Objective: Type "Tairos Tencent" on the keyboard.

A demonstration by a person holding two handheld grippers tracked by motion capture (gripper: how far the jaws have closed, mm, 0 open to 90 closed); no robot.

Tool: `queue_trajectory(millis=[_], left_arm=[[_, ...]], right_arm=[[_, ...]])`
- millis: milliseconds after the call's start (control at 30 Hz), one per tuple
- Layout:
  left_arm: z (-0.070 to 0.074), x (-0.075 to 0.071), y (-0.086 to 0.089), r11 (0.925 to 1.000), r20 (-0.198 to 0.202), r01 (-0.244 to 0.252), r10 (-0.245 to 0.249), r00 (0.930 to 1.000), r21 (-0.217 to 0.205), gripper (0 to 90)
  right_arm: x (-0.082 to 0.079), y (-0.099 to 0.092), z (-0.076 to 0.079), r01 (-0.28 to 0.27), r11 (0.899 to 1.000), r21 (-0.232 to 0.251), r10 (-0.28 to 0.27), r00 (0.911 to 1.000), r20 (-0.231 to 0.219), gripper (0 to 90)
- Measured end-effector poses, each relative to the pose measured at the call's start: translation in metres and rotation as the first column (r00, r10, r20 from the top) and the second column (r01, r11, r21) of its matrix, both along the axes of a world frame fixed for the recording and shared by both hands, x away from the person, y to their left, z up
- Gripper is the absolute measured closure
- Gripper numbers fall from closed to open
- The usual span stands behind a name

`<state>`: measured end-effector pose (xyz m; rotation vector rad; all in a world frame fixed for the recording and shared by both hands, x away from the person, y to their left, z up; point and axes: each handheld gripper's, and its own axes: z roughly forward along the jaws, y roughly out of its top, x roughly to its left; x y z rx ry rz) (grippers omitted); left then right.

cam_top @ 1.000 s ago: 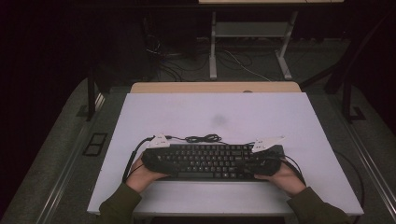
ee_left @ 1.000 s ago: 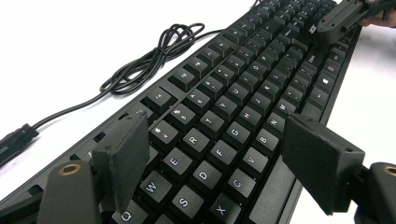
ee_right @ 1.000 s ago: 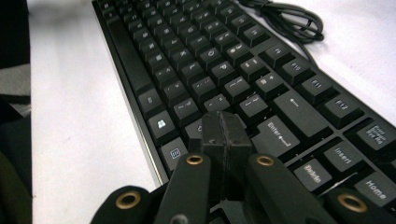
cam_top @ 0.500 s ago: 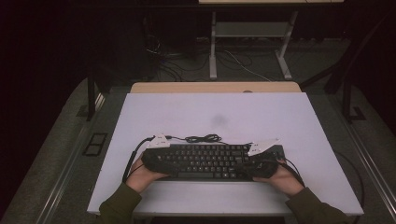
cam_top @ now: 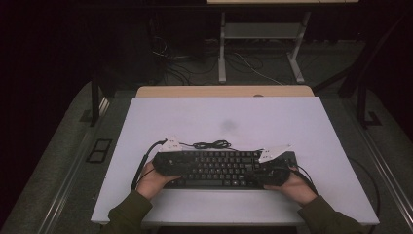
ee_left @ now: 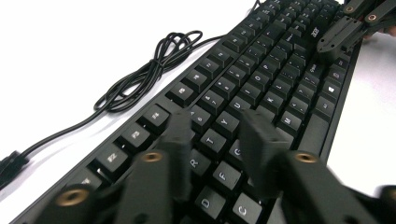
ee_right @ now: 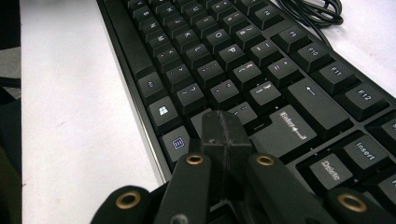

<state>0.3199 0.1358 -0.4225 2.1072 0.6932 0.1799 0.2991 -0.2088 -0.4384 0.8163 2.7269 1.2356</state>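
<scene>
A black keyboard (cam_top: 219,168) lies across the near part of the white table (cam_top: 224,112), with its black cable (cam_top: 212,145) coiled just behind it. My left gripper (cam_top: 168,163) hovers over the keyboard's left end. Its jaws (ee_left: 217,123) are blurred and have just been closing, with a gap still between them and only the letter keys (ee_left: 261,79) beneath. My right gripper (cam_top: 270,173) is over the right end. Its fingertips (ee_right: 226,119) are pressed together just above the keys near Enter (ee_right: 289,128). It also shows far off in the left gripper view (ee_left: 345,28).
The cable's loops (ee_left: 149,74) lie on the table behind the function keys. Bare white tabletop stretches behind and beside the keyboard. A tan board (cam_top: 224,91) edges the table's far side, and a desk frame (cam_top: 263,44) with floor cables stands beyond it.
</scene>
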Motion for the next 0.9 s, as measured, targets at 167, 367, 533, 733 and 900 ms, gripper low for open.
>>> queue_trajectory(millis=[167, 367, 533, 733, 900], left_arm=[[-0.003, 0.005, -0.006, 0.9999, -0.007, 0.012, -0.012, 0.9999, 0.01, 83.1], [-0.008, 0.007, -0.013, 0.9992, -0.019, 0.021, -0.021, 0.9996, 0.034, 88.9], [-0.009, 0.01, -0.015, 0.9987, -0.017, 0.019, -0.018, 0.9997, 0.047, 89.0], [-0.012, 0.011, -0.017, 0.9977, -0.018, 0.025, -0.024, 0.9995, 0.063, 89.0], [-0.014, 0.01, -0.018, 0.9972, -0.022, 0.025, -0.023, 0.9995, 0.071, 89.1]], right_arm=[[0.0, 0.0, 0.0, 0.0, 1.0, 0.001, 0.0, 1.0, 0.001, 89.1], [0.0, 0.0, 0.0, 0.002, 1.0, 0.002, -0.002, 1.0, -0.004, 89.1], [0.0, 0.0, 0.0, 0.002, 1.0, 0.003, -0.002, 1.0, -0.005, 89.1], [0.0, 0.0, 0.0, 0.001, 1.0, 0.001, -0.001, 1.0, -0.003, 89.1], [0.0, 0.0, 0.0, -0.001, 1.0, 0.001, 0.001, 1.0, -0.001, 89.1]])
